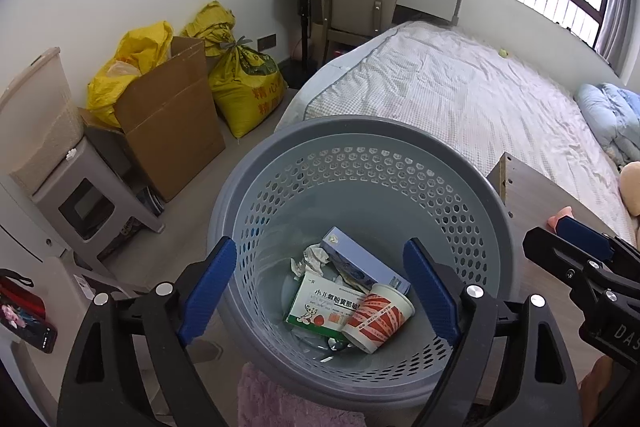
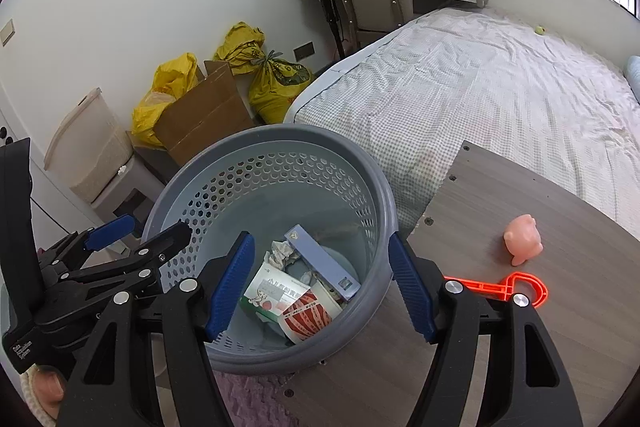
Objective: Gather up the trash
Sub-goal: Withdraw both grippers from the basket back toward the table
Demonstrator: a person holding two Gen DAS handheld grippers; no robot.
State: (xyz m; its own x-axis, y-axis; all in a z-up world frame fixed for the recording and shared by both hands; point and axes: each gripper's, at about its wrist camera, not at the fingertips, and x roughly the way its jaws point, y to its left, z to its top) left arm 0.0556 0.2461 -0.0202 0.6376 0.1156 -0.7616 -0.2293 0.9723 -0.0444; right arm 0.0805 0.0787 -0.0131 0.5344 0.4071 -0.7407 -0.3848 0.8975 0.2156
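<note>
Trash already in the bin [image 1: 360,147]: cup [image 1: 378,317], green box [image 1: 316,303], blue box [image 1: 364,263], tissue [image 1: 310,259], all on the bottom. Below and ahead of both grippers, right at the rim. Left gripper [image 1: 320,291]: jaws apart, empty, over the opening. Right gripper [image 2: 320,291]: jaws apart, empty, straddling the bin's right wall. On the table [image 2: 560,307] right of the bin, clip [image 2: 508,287] and pig toy [image 2: 522,239], nearer the right gripper; probably next, clip's long axis lying left-right.
</note>
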